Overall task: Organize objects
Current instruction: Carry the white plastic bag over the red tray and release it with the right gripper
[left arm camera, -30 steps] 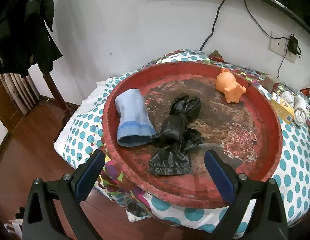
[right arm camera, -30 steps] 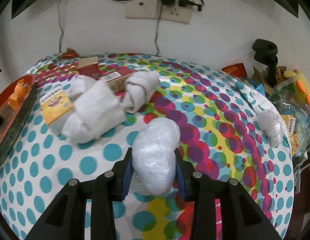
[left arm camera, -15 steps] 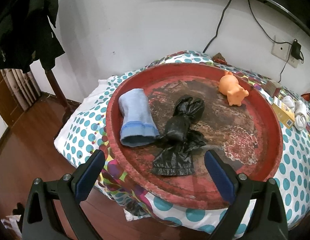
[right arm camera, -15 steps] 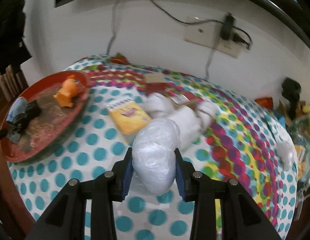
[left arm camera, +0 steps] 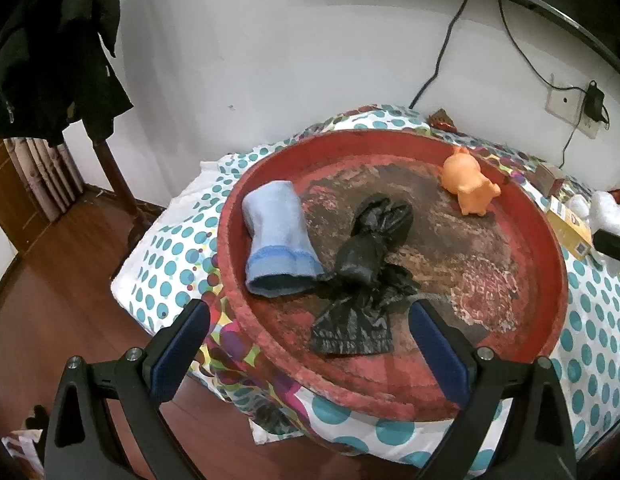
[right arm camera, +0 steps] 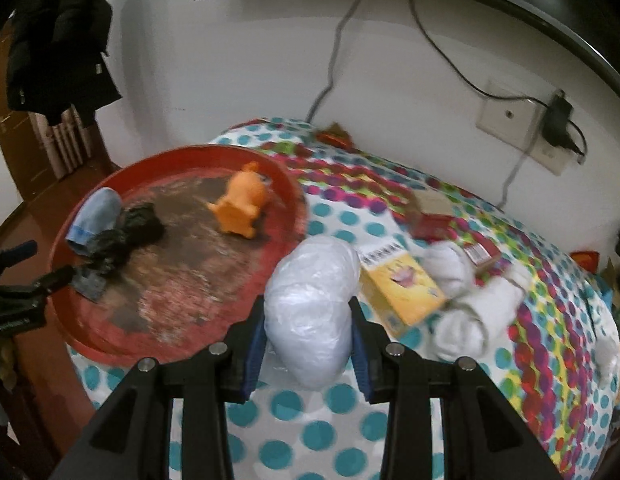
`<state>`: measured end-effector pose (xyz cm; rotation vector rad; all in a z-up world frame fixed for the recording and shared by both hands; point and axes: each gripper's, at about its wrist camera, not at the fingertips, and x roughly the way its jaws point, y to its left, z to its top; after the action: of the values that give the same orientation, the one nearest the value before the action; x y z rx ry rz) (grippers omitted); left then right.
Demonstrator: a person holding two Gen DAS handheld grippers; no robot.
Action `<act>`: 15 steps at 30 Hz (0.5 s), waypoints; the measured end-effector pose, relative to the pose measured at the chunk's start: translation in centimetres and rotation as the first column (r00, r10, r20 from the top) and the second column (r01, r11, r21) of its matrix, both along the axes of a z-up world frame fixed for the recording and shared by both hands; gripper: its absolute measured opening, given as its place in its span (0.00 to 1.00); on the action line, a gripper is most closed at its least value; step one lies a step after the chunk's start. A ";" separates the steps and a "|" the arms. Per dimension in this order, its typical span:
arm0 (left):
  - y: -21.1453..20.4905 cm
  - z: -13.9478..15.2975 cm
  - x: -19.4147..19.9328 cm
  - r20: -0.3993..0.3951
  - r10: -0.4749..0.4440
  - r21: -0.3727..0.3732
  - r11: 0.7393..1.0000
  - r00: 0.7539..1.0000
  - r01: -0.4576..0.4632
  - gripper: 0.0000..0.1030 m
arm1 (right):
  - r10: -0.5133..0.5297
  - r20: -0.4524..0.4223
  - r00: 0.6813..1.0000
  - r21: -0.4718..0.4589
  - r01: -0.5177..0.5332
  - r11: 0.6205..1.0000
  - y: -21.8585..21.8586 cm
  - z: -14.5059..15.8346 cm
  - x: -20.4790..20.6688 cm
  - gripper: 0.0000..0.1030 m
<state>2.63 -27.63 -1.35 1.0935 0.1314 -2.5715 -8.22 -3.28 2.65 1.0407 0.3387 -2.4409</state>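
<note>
A round red tray (left arm camera: 550, 264) (right arm camera: 94, 344) sits at the left end of the dotted tablecloth. On it lie a rolled light-blue sock (left arm camera: 276, 236) (right arm camera: 95, 214), a crumpled black plastic bag (left arm camera: 366, 264) (right arm camera: 122, 236) and an orange toy pig (left arm camera: 468, 184) (right arm camera: 242, 204). My right gripper (right arm camera: 308, 332) is shut on a white plastic-wrapped bundle (right arm camera: 314, 304), held above the cloth just right of the tray's rim. My left gripper (left arm camera: 310, 344) hangs open over the tray's near edge with nothing between its fingers; it also shows at the left edge of the right wrist view (right arm camera: 14, 280).
To the right of the tray lie a yellow box (right arm camera: 402, 284) (left arm camera: 568, 228), white rolled socks (right arm camera: 478, 304), and small red and brown boxes (right arm camera: 430, 216). A wall socket with a plugged charger (right arm camera: 550, 128) and hanging cables are behind. A dark coat (left arm camera: 50, 52) hangs at left above the wooden floor.
My right gripper has carried the white bundle up off the cloth and leftward to the tray, which has come into its view. The left gripper has stayed put.
</note>
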 end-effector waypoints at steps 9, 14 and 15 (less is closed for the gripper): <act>-0.8 0.2 0.2 -0.014 0.026 0.027 0.999 1.000 -0.026 0.97 | 0.062 0.004 0.998 0.002 -0.063 0.998 -4.5 -0.2 0.0 0.36; -0.8 0.1 0.2 -0.012 0.027 0.020 0.999 1.000 -0.026 0.97 | 0.097 0.003 0.995 0.020 -0.097 0.995 -7.3 -0.5 -0.4 0.36; -0.8 0.1 0.2 -0.012 0.029 0.018 0.999 1.000 -0.029 0.97 | 0.100 0.006 0.995 0.026 -0.100 0.995 -7.8 -0.6 -0.7 0.36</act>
<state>2.78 -28.46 -1.21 1.0746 0.1719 -2.5567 -8.88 -11.06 2.04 1.0152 0.4130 -2.3504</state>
